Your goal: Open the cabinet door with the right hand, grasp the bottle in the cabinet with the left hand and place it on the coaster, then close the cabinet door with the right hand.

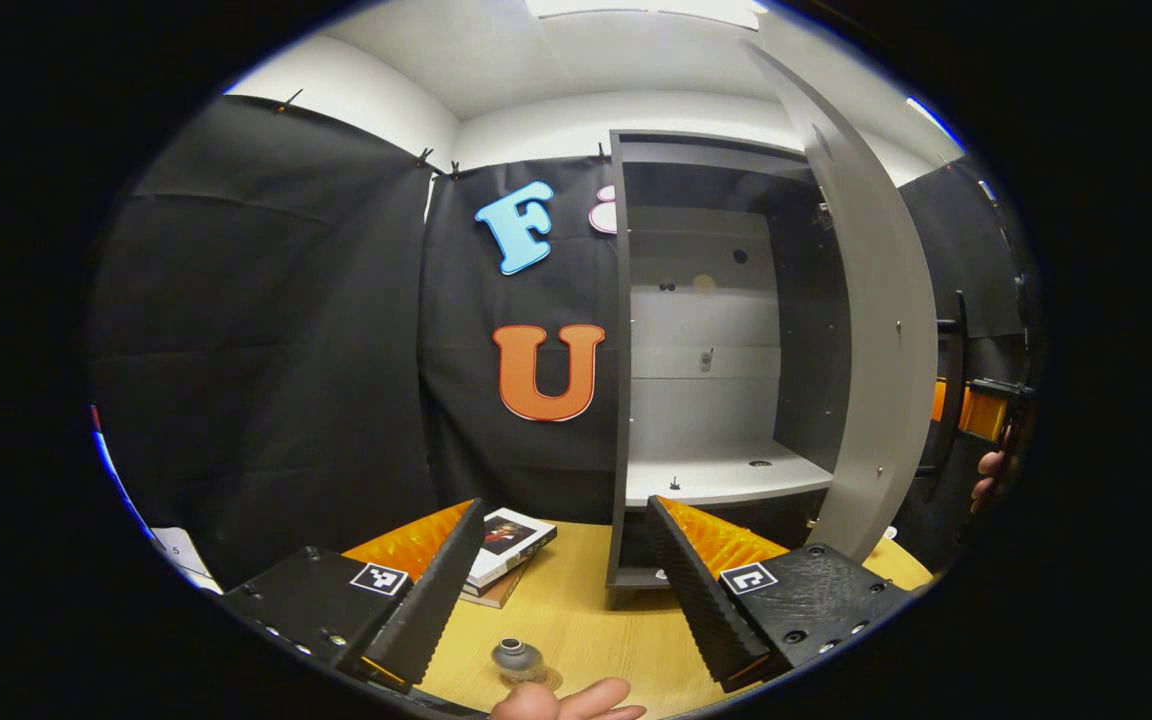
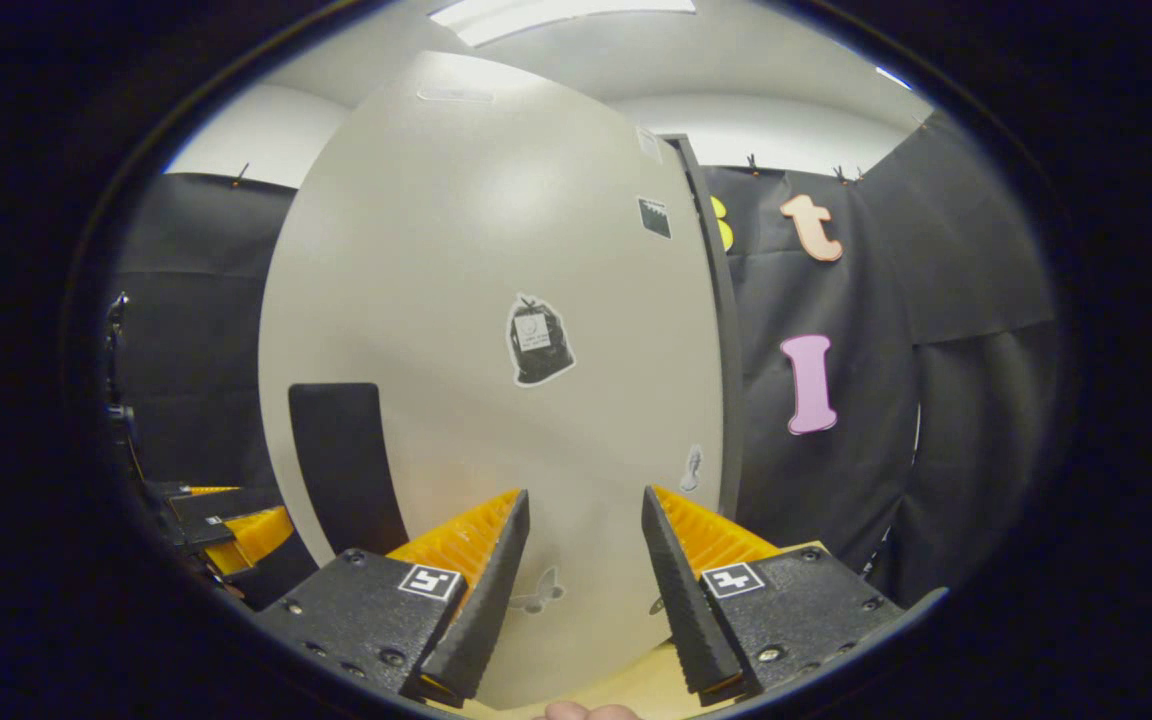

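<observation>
the small grey bottle (image 1: 517, 657) stands on the light wooden tabletop (image 1: 586, 610), seemingly on a thin round coaster (image 1: 536, 678) under it, between and just below the left gripper (image 1: 558, 600), whose fingers are spread wide and hold nothing. the tall grey cabinet (image 1: 706, 400) shows bare shelves, and its pale grey door (image 2: 496, 330) stands swung open. the right gripper (image 2: 584, 590) faces the door's outer face, fingers apart and empty, beside the dark handle (image 2: 346, 465). the placing looks done; closing is the step in hand. next the right gripper should push the door towards the cabinet front.
</observation>
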`<move>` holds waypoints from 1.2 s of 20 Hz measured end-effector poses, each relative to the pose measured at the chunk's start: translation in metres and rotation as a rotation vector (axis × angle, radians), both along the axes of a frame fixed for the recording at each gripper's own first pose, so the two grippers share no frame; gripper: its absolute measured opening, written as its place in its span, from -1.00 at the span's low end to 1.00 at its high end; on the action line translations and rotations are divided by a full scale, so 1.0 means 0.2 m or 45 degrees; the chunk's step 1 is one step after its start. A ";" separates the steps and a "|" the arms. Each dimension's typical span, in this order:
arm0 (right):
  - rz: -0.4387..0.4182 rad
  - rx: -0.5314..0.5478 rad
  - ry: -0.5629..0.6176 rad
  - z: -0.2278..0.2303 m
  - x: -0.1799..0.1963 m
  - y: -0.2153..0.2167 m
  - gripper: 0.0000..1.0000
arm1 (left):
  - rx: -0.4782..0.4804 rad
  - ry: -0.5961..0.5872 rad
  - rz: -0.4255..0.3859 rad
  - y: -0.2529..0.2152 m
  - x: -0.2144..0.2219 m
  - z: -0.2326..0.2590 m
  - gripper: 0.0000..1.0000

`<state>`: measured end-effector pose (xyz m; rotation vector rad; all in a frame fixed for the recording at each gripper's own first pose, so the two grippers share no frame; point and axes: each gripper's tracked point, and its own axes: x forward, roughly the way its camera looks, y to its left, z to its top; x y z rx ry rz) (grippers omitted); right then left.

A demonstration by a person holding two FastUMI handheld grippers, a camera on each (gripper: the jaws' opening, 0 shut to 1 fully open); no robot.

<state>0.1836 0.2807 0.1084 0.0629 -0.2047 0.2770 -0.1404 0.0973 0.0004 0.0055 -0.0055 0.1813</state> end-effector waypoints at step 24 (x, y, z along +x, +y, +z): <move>0.038 -0.123 0.061 -0.15 0.15 0.18 0.52 | -0.025 0.049 -0.009 -0.01 0.06 -0.08 0.94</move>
